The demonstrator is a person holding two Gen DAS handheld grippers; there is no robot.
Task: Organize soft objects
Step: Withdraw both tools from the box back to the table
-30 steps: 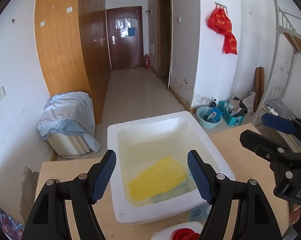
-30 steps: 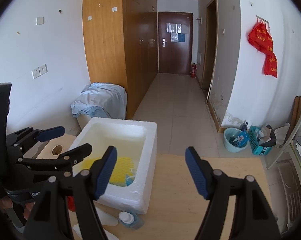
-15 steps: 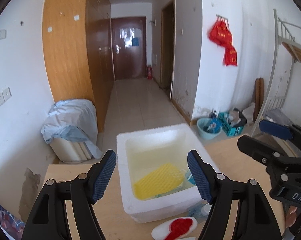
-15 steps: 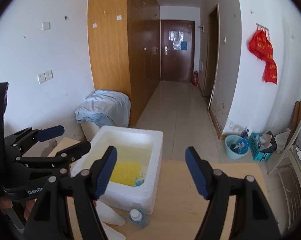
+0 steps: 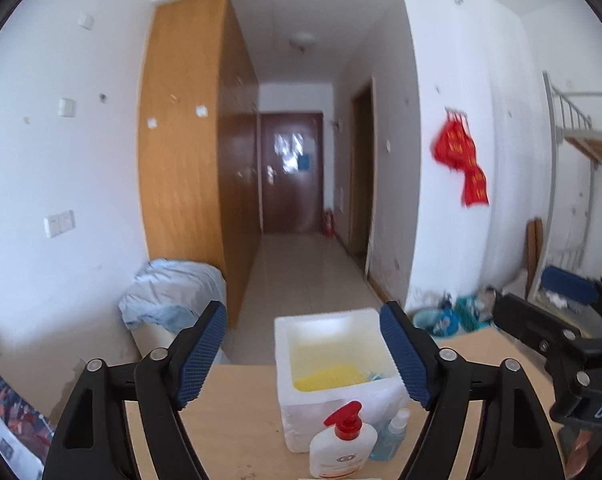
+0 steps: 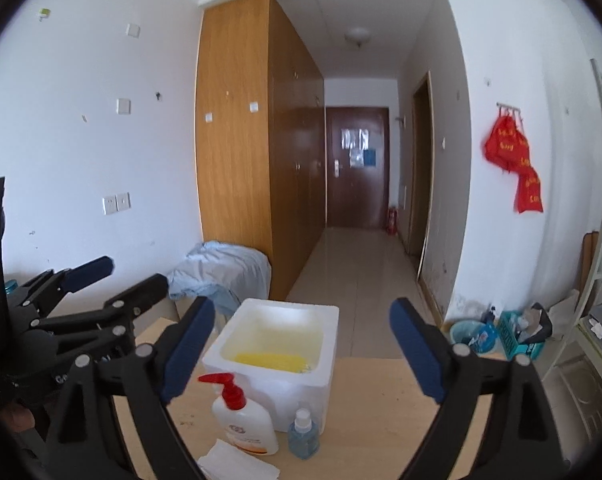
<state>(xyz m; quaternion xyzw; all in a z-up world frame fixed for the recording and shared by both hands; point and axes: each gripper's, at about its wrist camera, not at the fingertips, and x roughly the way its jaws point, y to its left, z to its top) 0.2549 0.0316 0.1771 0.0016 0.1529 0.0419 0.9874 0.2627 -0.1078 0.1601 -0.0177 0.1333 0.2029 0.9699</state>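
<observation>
Wooden table faces hallway; foam box on it; both grippers just widened, empty.

Each camera sat behind its own tongs and looked forward along them, tilted slightly down, across the table and on down a hallway to a dark door.

The left wrist view looked out between the left tongs, with the right tongs at its right edge. The right wrist view looked out between the right tongs, with the left tongs at its left edge.

Both views shared the white foam box on the table, close ahead, and also the wooden wardrobe, the door and the red hangings on the right wall.
</observation>
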